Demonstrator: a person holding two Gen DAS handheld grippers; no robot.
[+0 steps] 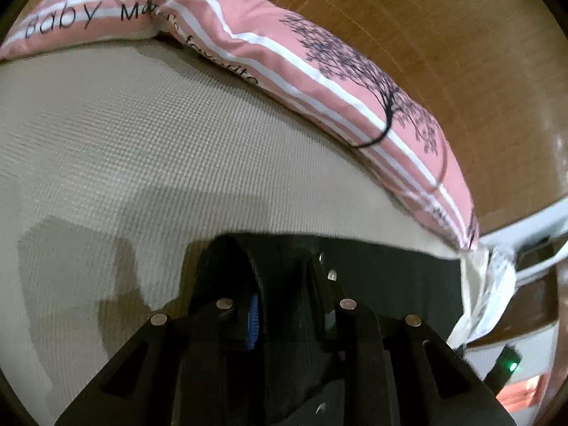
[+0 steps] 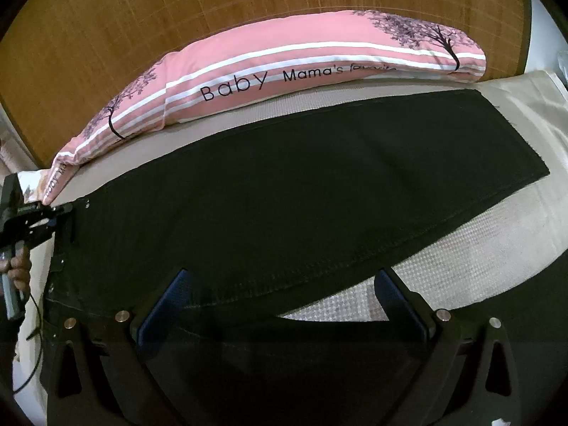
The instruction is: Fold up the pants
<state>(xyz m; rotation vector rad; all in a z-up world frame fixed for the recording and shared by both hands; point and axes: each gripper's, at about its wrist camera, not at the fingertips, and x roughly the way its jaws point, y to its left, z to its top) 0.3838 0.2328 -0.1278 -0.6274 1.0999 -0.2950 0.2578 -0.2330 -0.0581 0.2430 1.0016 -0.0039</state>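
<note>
Black pants [image 2: 301, 191] lie flat on a beige textured bed cover [image 2: 443, 269], legs stretching to the right, waistband at the left. My left gripper [image 1: 280, 284] is shut on the waistband of the pants [image 1: 390, 277]; it shows in the right wrist view [image 2: 60, 209] at the waist's far corner. My right gripper [image 2: 280, 294] is open, its blue-padded fingers [image 2: 167, 301] spread over the near edge of the pants, holding nothing.
A long pink striped pillow [image 2: 284, 71] printed "Baby Mama's favorite" lies along the far side of the bed, also in the left wrist view [image 1: 319, 71]. A wooden headboard [image 2: 177, 10] rises behind it. The bed cover [image 1: 124, 142] spreads left of my left gripper.
</note>
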